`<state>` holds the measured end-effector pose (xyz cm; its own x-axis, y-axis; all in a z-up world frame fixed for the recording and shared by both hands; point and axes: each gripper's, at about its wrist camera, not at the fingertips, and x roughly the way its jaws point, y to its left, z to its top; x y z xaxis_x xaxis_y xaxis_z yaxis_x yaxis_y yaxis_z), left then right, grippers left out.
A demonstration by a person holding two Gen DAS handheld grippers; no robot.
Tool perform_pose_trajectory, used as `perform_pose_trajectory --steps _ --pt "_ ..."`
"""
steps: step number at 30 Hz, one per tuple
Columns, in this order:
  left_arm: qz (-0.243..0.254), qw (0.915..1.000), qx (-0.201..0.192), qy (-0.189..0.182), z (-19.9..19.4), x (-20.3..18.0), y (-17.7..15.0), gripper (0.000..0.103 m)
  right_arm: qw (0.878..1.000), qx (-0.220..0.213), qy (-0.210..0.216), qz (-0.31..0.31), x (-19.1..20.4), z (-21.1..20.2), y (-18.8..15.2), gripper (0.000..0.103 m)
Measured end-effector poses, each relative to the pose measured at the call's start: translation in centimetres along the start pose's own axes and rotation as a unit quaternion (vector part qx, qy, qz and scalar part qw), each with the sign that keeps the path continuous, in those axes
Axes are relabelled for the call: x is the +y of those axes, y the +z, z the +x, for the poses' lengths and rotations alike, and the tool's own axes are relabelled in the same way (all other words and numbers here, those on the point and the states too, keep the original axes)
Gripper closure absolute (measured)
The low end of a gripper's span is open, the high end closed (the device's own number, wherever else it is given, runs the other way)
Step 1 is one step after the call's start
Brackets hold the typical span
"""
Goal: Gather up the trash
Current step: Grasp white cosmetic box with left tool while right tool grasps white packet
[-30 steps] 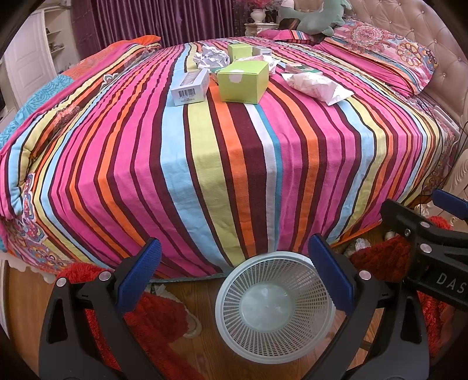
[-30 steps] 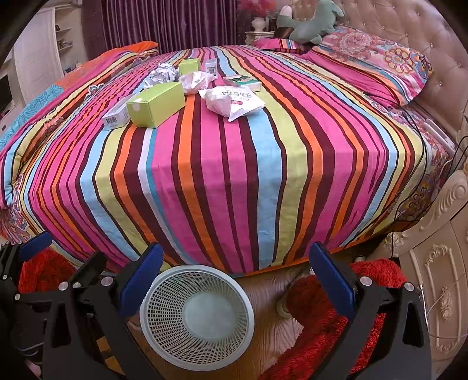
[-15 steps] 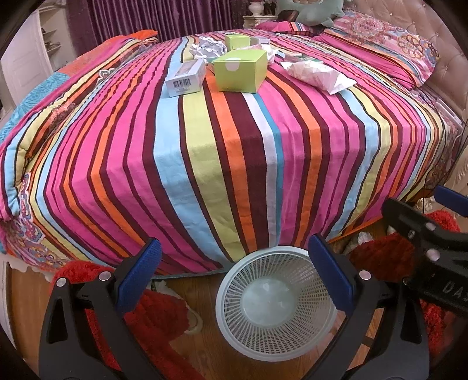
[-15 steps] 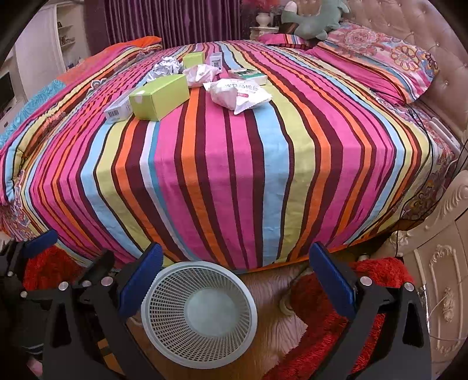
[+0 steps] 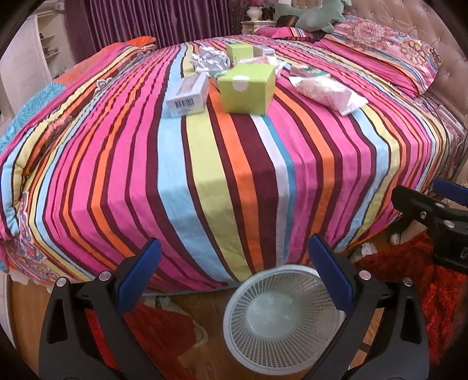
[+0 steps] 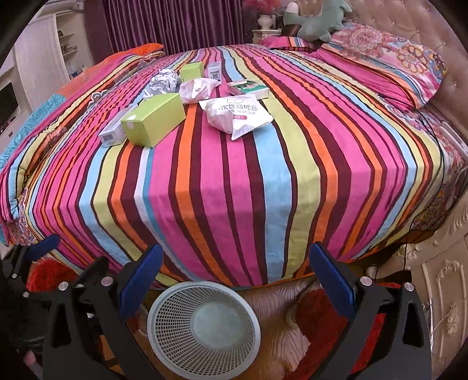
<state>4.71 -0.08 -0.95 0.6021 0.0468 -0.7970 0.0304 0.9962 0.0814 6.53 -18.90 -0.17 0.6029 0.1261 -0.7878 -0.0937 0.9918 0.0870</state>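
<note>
Trash lies on the striped bed [image 5: 204,163]: a green box [image 5: 247,87], a white barcode box [image 5: 187,98], crumpled foil [image 5: 209,58], a white plastic packet [image 5: 327,93] and a smaller green box [image 5: 239,51]. In the right wrist view they are the green box [image 6: 153,122], the packet [image 6: 237,115], crumpled foil [image 6: 162,83] and a flat carton [image 6: 248,89]. A white mesh basket [image 5: 282,318] [image 6: 203,324] stands empty on the floor at the bed's foot. My left gripper [image 5: 234,280] and right gripper [image 6: 234,280] are open and empty, above the basket, short of the bed.
Red rugs [image 5: 409,280] lie on the wooden floor either side of the basket. Pillows [image 6: 386,64] and a stuffed toy [image 6: 316,20] sit by the padded headboard. A white carved cabinet [image 6: 438,292] stands at right. The other gripper shows at the right edge [image 5: 433,216].
Both grippers have moved forward and up toward the bed; the trash looks nearer and the basket sits lower in both views. Both stay open.
</note>
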Motion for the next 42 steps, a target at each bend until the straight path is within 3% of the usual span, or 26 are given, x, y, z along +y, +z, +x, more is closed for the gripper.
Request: perform_pose_trajectory --steps 6,17,30,36,39,41,42 --pt "-0.010 0.9997 -0.020 -0.006 1.5 2.8 3.8 0.006 1.000 -0.010 0.016 -0.001 -0.7 1.3 3.0 0.007" --pt "-0.076 0.9955 -0.046 -0.034 5.6 9.2 11.4 0.006 1.000 -0.009 0.020 -0.008 -1.5 5.5 7.8 0.007" --pt "-0.093 0.9938 -0.013 -0.059 11.5 9.7 17.0 0.006 0.999 -0.007 0.003 -0.034 -0.6 9.1 11.9 0.007" --pt "-0.079 0.9956 0.017 -0.047 13.8 9.6 18.0 0.006 0.999 0.003 0.002 -0.034 -0.8 10.7 12.8 0.008" --pt "-0.090 0.9947 0.026 -0.043 14.3 10.1 18.1 0.014 0.999 0.011 0.001 -0.036 -0.9 11.4 13.0 0.008" --pt "-0.096 0.9941 0.026 -0.042 14.2 10.4 18.2 0.032 0.999 0.015 0.006 -0.034 -1.0 11.6 13.1 0.009" --pt "-0.097 0.9942 0.027 -0.037 14.2 10.5 18.3 0.038 0.999 0.017 0.007 -0.035 -1.0 11.7 13.2 0.015"
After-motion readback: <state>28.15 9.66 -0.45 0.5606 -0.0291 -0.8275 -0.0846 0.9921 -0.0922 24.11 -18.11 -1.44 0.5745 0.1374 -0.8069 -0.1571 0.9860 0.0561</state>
